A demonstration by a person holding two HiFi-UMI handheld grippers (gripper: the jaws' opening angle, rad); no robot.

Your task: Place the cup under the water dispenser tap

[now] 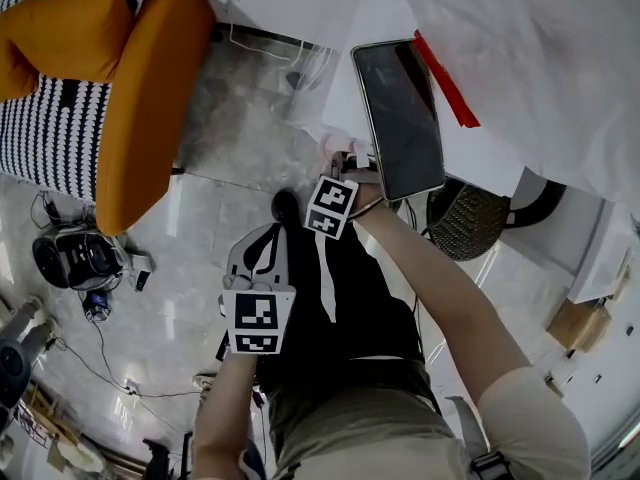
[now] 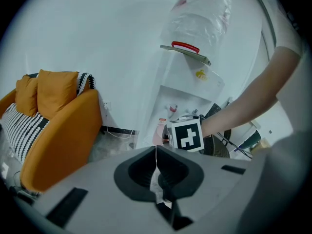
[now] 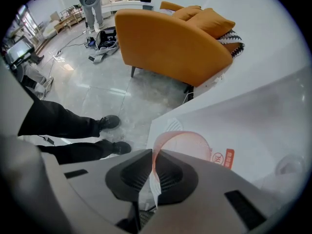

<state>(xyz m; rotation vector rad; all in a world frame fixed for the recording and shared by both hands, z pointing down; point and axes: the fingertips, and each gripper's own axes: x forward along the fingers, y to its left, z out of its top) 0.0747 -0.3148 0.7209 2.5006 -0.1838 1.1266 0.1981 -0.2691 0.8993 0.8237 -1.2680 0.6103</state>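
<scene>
One thin pink see-through plastic cup [image 3: 192,145]: light, soft, squashes easy. Right tongs [image 3: 152,174] pinched tight on its rim, cup low at white water dispenser ledge [image 3: 253,111]. Left tongs [image 2: 156,174] closed, no cup. Best hold: rim, gently.

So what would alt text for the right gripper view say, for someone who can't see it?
The right gripper pinches the rim of a translucent pink plastic cup in front of a white water dispenser. Behind stand an orange armchair and grey tiled floor, with a person's black-trousered legs at left.
</scene>
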